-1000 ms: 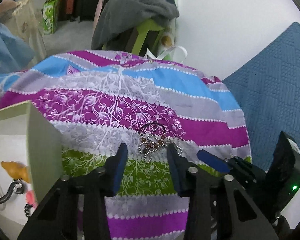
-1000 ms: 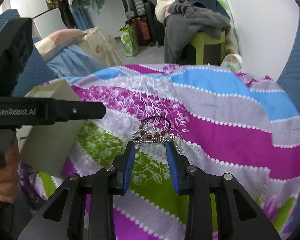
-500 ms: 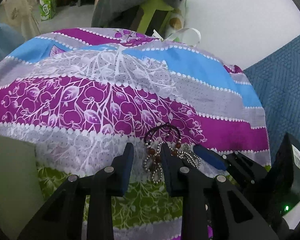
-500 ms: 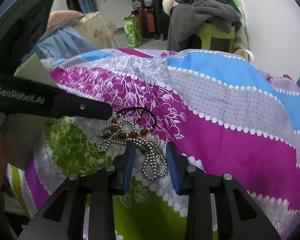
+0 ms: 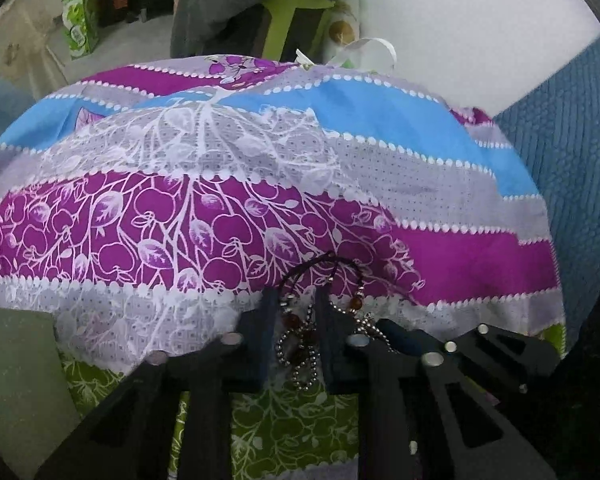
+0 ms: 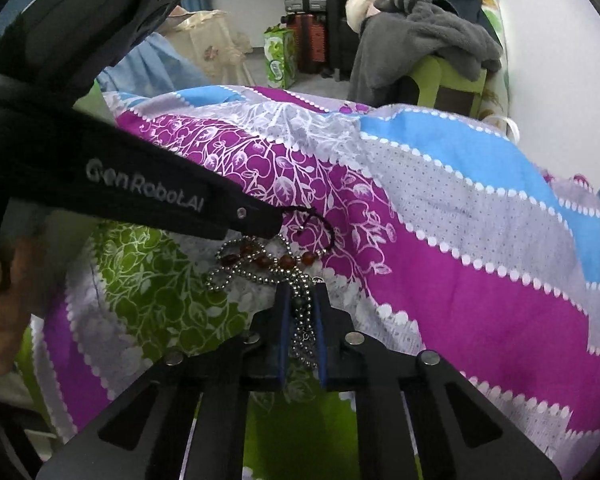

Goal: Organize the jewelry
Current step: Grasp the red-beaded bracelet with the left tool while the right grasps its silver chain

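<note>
A tangle of jewelry lies on the patterned bedspread (image 5: pixel 220 216): a silver ball-chain necklace (image 6: pixel 236 276) and a bracelet of amber beads on a dark cord (image 6: pixel 284 259). My left gripper (image 5: pixel 294 312) straddles the beaded part of the tangle (image 5: pixel 300 336), its jaws narrowly apart around it. My right gripper (image 6: pixel 302 308) straddles the ball-chain end (image 6: pixel 304 332), jaws nearly shut around it. The left gripper also shows in the right wrist view (image 6: pixel 256 222), its tip touching the dark cord. Whether either grip is firm cannot be told.
A pale green box wall (image 5: pixel 16 376) stands at the left. A blue quilted cushion (image 5: pixel 572 168) lies to the right. A green stool with grey clothes (image 6: pixel 428 52) and a green carton (image 6: pixel 278 58) stand beyond the bed. A hand (image 6: pixel 0 320) holds the left gripper.
Both grippers have moved forward and down onto the jewelry tangle and their jaws have narrowed around it. The box has slid mostly out of the left wrist view.
</note>
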Demonstrator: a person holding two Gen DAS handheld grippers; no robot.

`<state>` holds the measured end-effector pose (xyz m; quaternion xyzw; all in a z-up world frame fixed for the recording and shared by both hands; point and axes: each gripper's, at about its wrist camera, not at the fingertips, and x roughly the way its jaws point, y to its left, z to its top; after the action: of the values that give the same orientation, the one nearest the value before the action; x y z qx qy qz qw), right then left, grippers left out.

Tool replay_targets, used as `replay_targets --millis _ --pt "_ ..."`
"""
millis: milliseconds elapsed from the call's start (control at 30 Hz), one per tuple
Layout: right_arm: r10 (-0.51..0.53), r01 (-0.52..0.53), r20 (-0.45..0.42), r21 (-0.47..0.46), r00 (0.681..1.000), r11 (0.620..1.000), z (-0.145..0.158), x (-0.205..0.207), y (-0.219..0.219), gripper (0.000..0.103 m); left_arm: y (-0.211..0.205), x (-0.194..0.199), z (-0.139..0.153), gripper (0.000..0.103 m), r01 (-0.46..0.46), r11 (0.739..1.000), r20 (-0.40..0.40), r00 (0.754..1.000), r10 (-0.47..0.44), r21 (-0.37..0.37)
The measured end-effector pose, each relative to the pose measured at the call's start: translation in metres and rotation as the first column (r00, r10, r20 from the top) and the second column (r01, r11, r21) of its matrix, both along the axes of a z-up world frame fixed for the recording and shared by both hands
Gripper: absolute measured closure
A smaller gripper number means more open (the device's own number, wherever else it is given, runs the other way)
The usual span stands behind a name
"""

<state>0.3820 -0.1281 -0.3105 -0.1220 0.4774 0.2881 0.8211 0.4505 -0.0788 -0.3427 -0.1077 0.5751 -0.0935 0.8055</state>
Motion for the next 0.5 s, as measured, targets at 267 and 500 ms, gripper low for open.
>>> replay_targets --millis 267,500 --pt "-0.068 0.069 -0.046 0.010 0.997 0.998 0.008 -0.004 -0.011 0.095 -0.015 -0.005 0.005 0.101 0.029 0.998 0.030 0.999 -0.031 0.050" --pt "-0.109 0.110 -0.047 0.031 0.993 0.993 0.027 -0.021 -0.019 0.095 0.000 -0.025 0.040 0.101 -0.015 1.000 0.080 0.997 0.014 0.004"
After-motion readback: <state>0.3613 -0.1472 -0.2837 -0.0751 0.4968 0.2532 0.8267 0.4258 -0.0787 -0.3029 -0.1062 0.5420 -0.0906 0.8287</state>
